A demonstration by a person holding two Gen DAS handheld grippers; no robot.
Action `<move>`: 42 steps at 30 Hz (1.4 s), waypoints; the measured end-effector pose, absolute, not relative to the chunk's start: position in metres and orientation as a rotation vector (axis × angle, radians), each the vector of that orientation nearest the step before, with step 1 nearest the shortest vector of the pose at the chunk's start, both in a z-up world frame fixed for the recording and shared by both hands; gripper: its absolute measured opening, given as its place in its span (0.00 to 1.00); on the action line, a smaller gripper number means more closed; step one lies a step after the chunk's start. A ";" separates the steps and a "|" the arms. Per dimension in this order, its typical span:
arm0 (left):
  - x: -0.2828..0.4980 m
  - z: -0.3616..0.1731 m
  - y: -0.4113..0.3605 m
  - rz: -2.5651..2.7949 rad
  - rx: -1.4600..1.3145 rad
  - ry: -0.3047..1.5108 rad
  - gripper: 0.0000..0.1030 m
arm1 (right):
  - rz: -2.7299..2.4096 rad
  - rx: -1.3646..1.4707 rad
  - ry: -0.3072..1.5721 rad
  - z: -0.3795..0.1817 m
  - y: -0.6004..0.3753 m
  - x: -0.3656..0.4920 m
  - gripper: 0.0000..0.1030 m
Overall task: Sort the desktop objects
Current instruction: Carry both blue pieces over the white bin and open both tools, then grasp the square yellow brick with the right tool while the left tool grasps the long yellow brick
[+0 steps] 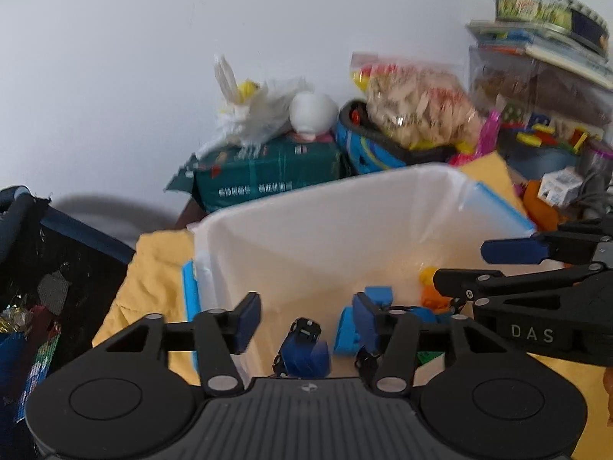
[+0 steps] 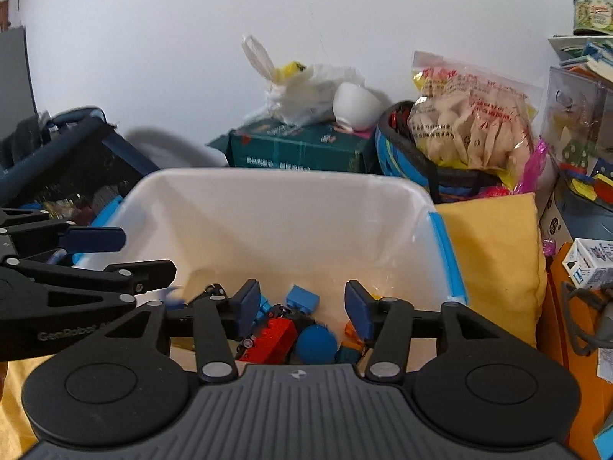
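- left wrist view: left gripper (image 1: 304, 322) spread, holding nothing, above the near rim of the white bin (image 1: 306, 226). the bin sits on a yellow cloth (image 1: 153, 280) and holds one blue toy car (image 1: 302, 349), blue blocks (image 1: 377, 297) and one orange piece (image 1: 433, 299). right gripper (image 1: 458, 268) enters from the right, spread.
- right wrist view: right gripper (image 2: 302, 308) spread, empty, over the same bin (image 2: 287, 211). inside: one red block (image 2: 274, 339), one blue ball (image 2: 316, 345), one blue block (image 2: 302, 299).
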State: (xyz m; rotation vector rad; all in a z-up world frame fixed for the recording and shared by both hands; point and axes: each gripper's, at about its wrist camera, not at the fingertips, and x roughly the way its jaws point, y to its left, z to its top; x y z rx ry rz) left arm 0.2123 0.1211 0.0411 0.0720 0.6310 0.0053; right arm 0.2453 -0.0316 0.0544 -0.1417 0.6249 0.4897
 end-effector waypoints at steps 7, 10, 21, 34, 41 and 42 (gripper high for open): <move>0.146 0.061 0.126 0.017 0.001 0.512 0.72 | 0.534 -0.119 0.536 0.072 -0.058 0.201 0.63; 0.119 0.051 0.124 0.020 0.004 0.526 0.72 | 0.550 -0.147 0.536 0.063 -0.064 0.184 0.66; 0.081 -0.029 0.105 -0.007 -0.032 0.758 0.72 | 0.619 -0.243 0.769 -0.015 -0.065 0.149 0.66; 0.060 -0.066 0.108 -0.026 -0.074 0.849 0.72 | 0.647 -0.277 0.858 -0.046 -0.058 0.131 0.66; 0.057 -0.066 0.111 -0.038 -0.072 0.846 0.72 | 0.658 -0.319 0.795 -0.041 -0.057 0.131 0.59; 0.058 -0.066 0.111 -0.042 -0.071 0.844 0.72 | 0.663 -0.341 0.789 -0.041 -0.053 0.132 0.56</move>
